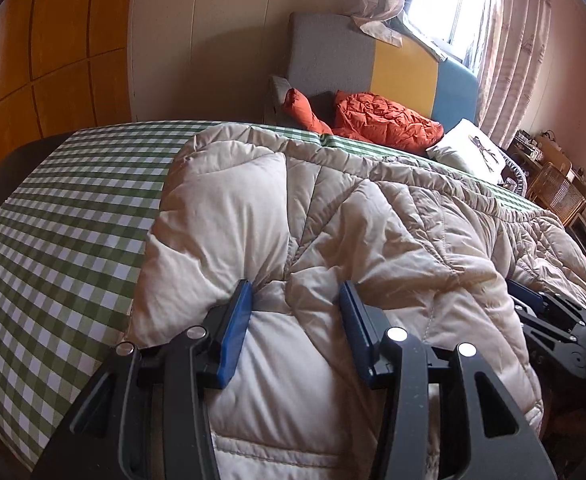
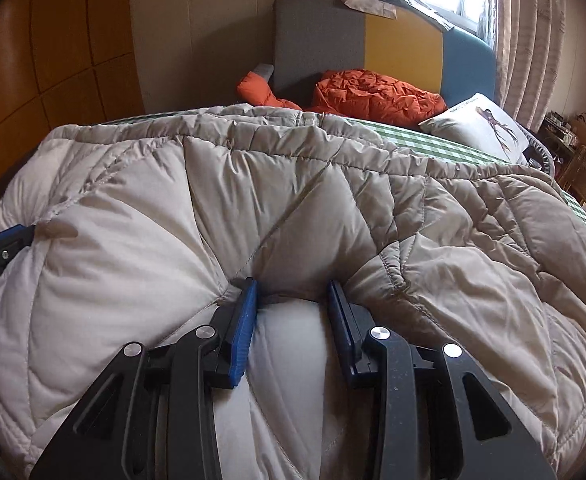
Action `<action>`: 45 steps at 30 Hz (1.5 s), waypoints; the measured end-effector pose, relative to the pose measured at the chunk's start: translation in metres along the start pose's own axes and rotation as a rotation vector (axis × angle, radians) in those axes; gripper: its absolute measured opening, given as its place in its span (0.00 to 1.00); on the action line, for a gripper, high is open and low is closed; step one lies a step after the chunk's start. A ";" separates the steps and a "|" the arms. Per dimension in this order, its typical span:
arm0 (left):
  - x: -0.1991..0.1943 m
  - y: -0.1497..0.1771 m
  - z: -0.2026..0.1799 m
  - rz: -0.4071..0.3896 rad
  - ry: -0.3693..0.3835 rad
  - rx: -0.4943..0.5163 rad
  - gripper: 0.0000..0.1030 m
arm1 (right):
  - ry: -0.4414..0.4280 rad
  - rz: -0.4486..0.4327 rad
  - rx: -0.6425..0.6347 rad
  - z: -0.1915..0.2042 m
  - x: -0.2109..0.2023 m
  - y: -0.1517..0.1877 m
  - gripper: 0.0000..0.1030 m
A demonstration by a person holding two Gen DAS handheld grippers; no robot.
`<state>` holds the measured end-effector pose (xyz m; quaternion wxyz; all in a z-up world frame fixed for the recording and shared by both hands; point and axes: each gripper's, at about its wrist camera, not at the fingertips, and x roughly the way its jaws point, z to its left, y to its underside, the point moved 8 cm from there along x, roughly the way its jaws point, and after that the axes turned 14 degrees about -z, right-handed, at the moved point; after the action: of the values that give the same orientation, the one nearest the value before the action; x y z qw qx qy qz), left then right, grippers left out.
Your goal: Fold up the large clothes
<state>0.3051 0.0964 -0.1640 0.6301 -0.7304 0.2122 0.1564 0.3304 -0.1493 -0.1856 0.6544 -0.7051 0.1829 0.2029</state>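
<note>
A big beige quilted puffer coat (image 2: 293, 208) lies spread over the bed, on a green-and-white checked sheet (image 1: 65, 216). It covers most of the near side of the mattress, its stitched panels puffed and creased, and its near edge bulges toward the two tools.

The left gripper (image 1: 296, 312) has a thick roll of the coat's padding between its blue pads (image 1: 235, 336). The jaws stand partly apart with the fabric filling the gap and touching both pads; whether they squeeze it or merely sit around it I cannot tell. The right gripper (image 2: 291, 304) is the same: a rounded fold of the coat bulges up between its blue pads (image 2: 244, 332), the jaws partly apart, and I cannot tell if it is a real grip.

The two grippers are side by side on the coat's near edge, each just visible at the margin of the other's view.

Farther up the bed an orange puffer jacket (image 1: 381, 120) is crumpled against the grey, yellow and blue headboard (image 1: 409, 76), with a white printed pillow (image 1: 469, 152) beside it. Curtains (image 1: 513, 52) hang at a bright window behind it.
</note>
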 end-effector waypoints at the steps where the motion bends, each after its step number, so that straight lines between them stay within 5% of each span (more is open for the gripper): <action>1: -0.001 -0.002 0.000 -0.002 0.002 -0.001 0.43 | 0.003 -0.002 -0.006 0.001 0.001 0.001 0.34; 23: -0.073 -0.020 0.032 -0.090 -0.023 0.009 0.55 | -0.033 -0.026 0.045 -0.002 -0.035 -0.013 0.47; 26: -0.074 -0.010 0.048 -0.063 -0.005 -0.048 0.59 | -0.045 -0.037 0.061 -0.002 -0.048 -0.015 0.47; 35: -0.058 0.020 0.125 0.019 0.124 -0.442 0.63 | -0.075 -0.037 0.129 -0.006 -0.075 -0.009 0.40; 45: -0.042 0.033 0.122 0.054 0.257 -0.566 0.64 | -0.079 -0.035 0.140 -0.007 -0.082 -0.004 0.24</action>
<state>0.2573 0.2181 -0.1907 0.3655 -0.8846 0.2576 0.1325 0.2627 -0.1571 -0.1389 0.7123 -0.6520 0.1585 0.2059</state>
